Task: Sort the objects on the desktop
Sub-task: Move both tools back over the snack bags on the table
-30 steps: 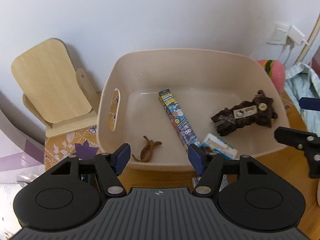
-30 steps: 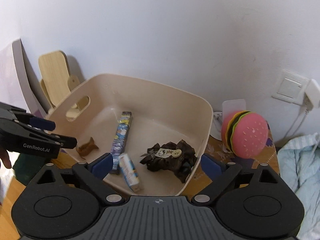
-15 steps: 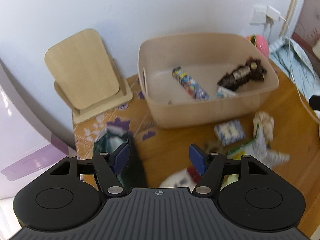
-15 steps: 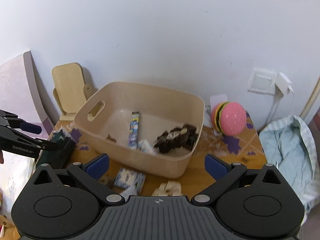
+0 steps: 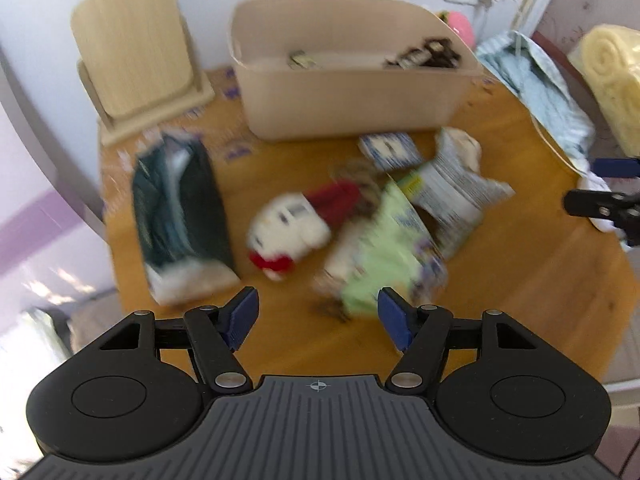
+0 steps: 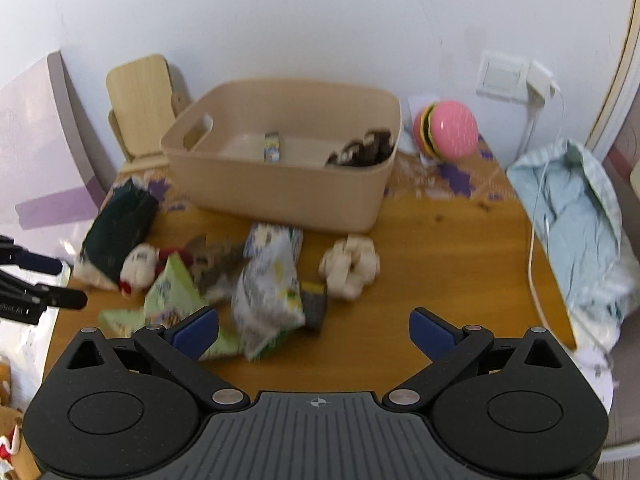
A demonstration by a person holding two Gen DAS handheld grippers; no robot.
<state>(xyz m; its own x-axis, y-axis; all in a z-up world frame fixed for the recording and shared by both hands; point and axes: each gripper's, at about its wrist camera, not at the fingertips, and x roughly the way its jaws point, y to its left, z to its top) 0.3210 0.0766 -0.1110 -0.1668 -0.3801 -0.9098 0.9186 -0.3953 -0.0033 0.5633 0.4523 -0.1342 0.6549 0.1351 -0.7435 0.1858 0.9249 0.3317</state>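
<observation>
A beige bin (image 6: 280,196) stands at the back of the wooden table (image 6: 440,280); in it lie a blue patterned stick box (image 6: 272,148) and a dark brown plush (image 6: 360,150). In front of the bin is a loose pile: a dark green packet (image 5: 180,216), a white and red plush (image 5: 288,232), a light green packet (image 5: 384,248), a white snack bag (image 6: 272,288) and a cream knotted toy (image 6: 350,266). My left gripper (image 5: 318,316) hangs open over the table's near side, nothing between its fingers. My right gripper (image 6: 314,330) is open and empty above the pile's right side.
A wooden stand (image 6: 140,100) leans on the wall left of the bin. A pink burger toy (image 6: 448,130) sits to the bin's right. Light blue cloth (image 6: 580,220) and a white cable (image 6: 534,248) lie along the right edge. A purple board (image 6: 36,152) stands at left.
Both grippers have drawn back from over the bin toward the table's front, so the pile on the table has come into view. Both stay open and empty.
</observation>
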